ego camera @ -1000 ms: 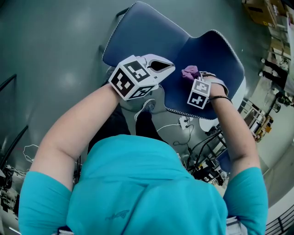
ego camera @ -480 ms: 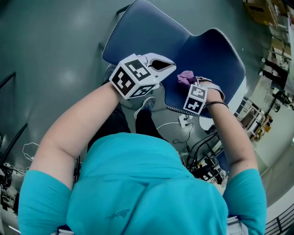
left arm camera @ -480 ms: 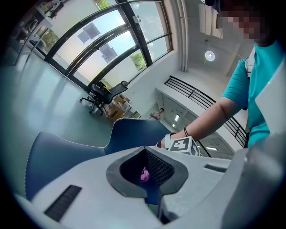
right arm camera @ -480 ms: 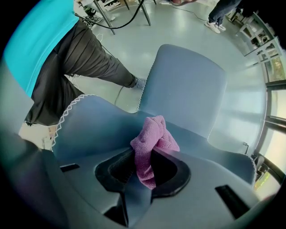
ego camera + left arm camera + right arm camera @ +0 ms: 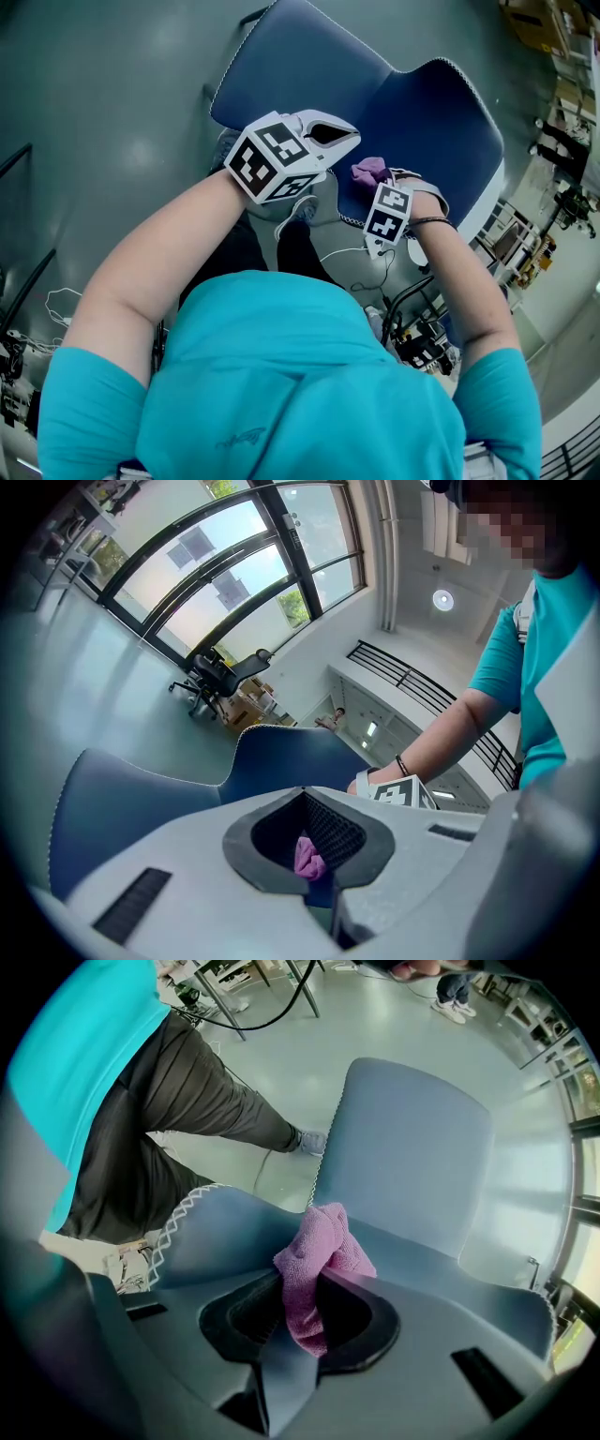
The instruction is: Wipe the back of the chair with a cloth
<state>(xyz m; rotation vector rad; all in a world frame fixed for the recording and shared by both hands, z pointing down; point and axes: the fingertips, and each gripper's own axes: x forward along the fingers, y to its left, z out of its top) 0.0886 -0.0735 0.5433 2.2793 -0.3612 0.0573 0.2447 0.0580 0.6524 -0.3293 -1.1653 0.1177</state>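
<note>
Under the tools, chair [image 5: 309,66]: hasn't moved, its back sits beneath the right tool.
Left tool [image 5: 349,139]: jaws together, nothing in them, same spot as before.
Right tool [image 5: 377,183]: clamped on the cloth, has slid toward the left tool along the back's edge, so the wipe's underway imo.
Cloth [image 5: 368,170]: pink wad at that tool's tips, looks pressed on the back.

Right gripper [image 5: 377,180]: displaced across the backrest of the chair [image 5: 422,103], away from the backrest's middle and toward the white-stitched edge [image 5: 349,221] nearest the person. The purple cloth [image 5: 367,170] clamped in its jaws has travelled with it. The cloth now lies close to that edge, where one second ago it lay further in on the blue surface. The gripper's marker cube [image 5: 385,214], previously over the backrest, now overhangs the stitched edge.
</note>
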